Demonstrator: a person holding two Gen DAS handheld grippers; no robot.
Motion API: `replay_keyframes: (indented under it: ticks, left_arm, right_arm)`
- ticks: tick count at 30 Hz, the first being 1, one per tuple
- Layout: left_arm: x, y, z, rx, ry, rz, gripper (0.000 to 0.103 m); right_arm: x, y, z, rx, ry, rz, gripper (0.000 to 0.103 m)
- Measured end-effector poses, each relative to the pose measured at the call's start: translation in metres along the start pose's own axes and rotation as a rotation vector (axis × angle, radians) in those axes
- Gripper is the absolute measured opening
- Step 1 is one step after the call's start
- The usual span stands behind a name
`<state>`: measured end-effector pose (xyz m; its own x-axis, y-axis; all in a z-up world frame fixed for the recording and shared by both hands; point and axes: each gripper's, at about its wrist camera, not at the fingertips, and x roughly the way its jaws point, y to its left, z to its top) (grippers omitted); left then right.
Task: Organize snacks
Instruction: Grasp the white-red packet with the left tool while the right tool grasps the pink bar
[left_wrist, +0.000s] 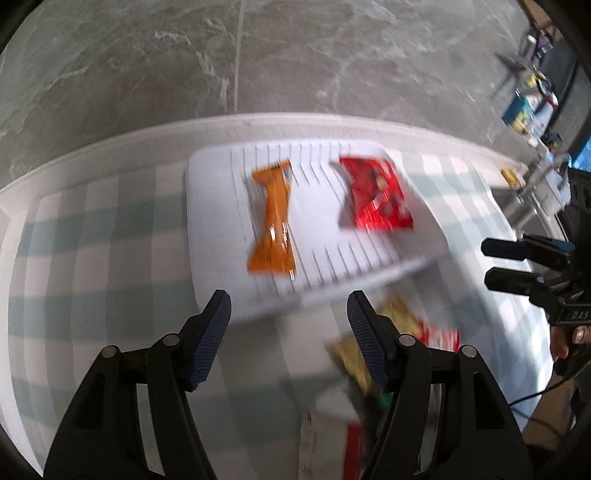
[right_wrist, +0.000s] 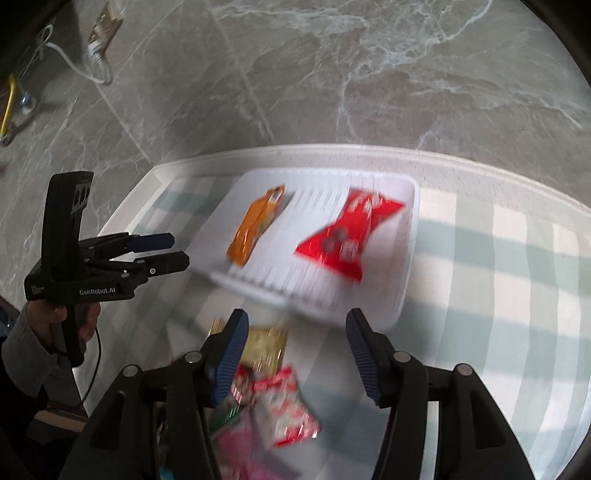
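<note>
A white slatted tray (left_wrist: 207, 221) lies on the checked cloth with an orange packet (left_wrist: 273, 221) on its left and a red packet (left_wrist: 376, 192) on its right. My left gripper (left_wrist: 288, 299) hovers open just before the tray's near edge, nothing between its fingers. At the right my right gripper (left_wrist: 484, 264) stands open and empty. In the right wrist view the tray (right_wrist: 406, 280), orange packet (right_wrist: 255, 225) and red packet (right_wrist: 347, 232) show again. My right gripper (right_wrist: 297, 317) is open above a blurred pile of loose snacks (right_wrist: 280, 406). The left gripper (right_wrist: 181, 251) is held at the left.
A green and white checked cloth (left_wrist: 92, 258) covers the white table, whose far edge (left_wrist: 295, 120) borders a grey marble floor. Boxes and clutter (left_wrist: 528, 107) stand at the far right. A white cable (right_wrist: 74, 62) lies on the floor. A gold packet (right_wrist: 266, 343) sits near the tray.
</note>
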<state>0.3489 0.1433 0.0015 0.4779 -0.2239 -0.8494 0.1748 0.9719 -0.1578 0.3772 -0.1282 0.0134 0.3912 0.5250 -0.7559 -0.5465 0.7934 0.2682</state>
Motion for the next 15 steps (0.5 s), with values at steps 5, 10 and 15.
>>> replay_keyframes:
  ticks: [5, 10, 15]
  left_arm:
    - [-0.012, -0.014, -0.044, 0.022, 0.054, -0.011, 0.064]
    - [-0.017, -0.024, -0.078, 0.044, 0.095, -0.018, 0.064]
    - [-0.017, -0.031, -0.100, 0.061, 0.134, -0.025, 0.064]
  right_arm:
    - [-0.014, 0.010, -0.038, 0.007, 0.026, 0.007, 0.059]
    - [-0.021, 0.018, -0.072, 0.022, 0.051, -0.006, 0.059]
    - [-0.023, 0.024, -0.091, 0.015, 0.063, -0.035, 0.059]
